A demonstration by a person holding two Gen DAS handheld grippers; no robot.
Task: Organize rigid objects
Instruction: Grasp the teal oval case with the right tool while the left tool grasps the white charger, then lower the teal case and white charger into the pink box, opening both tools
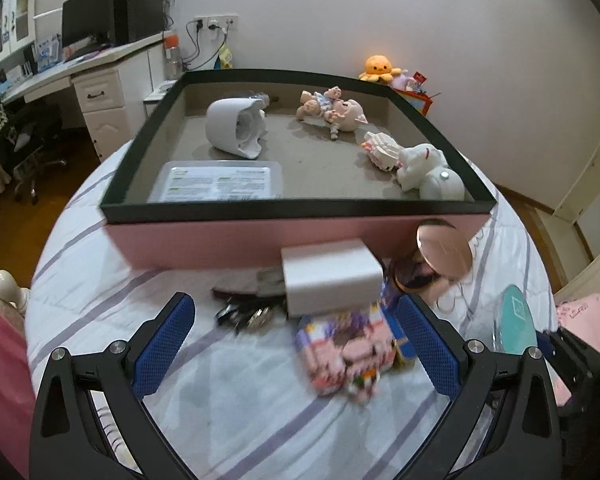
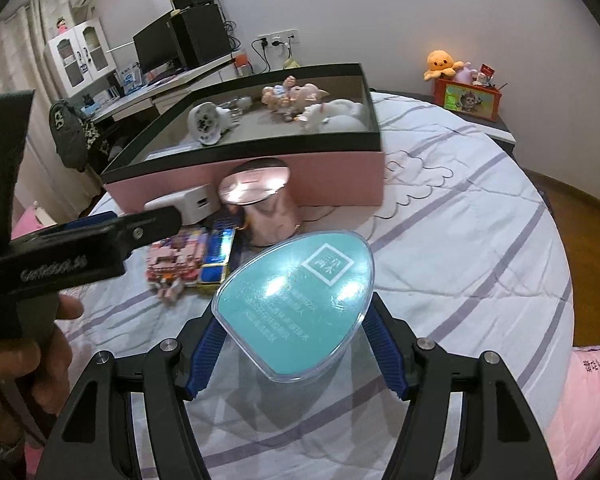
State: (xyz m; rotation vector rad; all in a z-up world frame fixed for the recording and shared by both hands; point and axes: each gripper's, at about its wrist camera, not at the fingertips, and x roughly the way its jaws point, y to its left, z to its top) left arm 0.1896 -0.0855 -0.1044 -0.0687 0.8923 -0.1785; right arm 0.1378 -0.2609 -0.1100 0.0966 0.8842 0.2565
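Teal egg-shaped case (image 2: 296, 308) gripped between right gripper (image 2: 296, 356) pads

— Past the far edge of your white, purple-striped bedspread (image 2: 480, 200), what do you see?

— A white desk (image 1: 96, 68) carrying a black monitor (image 1: 86, 20), and a black office chair (image 1: 32, 136) below it.

— And on your other side?

— An orange plush octopus (image 2: 442, 62) sits on a red box (image 2: 466, 98) by the wall.

Pretty even indoor light, soft shadows on the bed (image 1: 100, 280). Heavy fisheye bend with black corners. Left wrist view smears the white box (image 1: 330, 276) and toy pile; glare spots hit the teal case (image 2: 296, 308).
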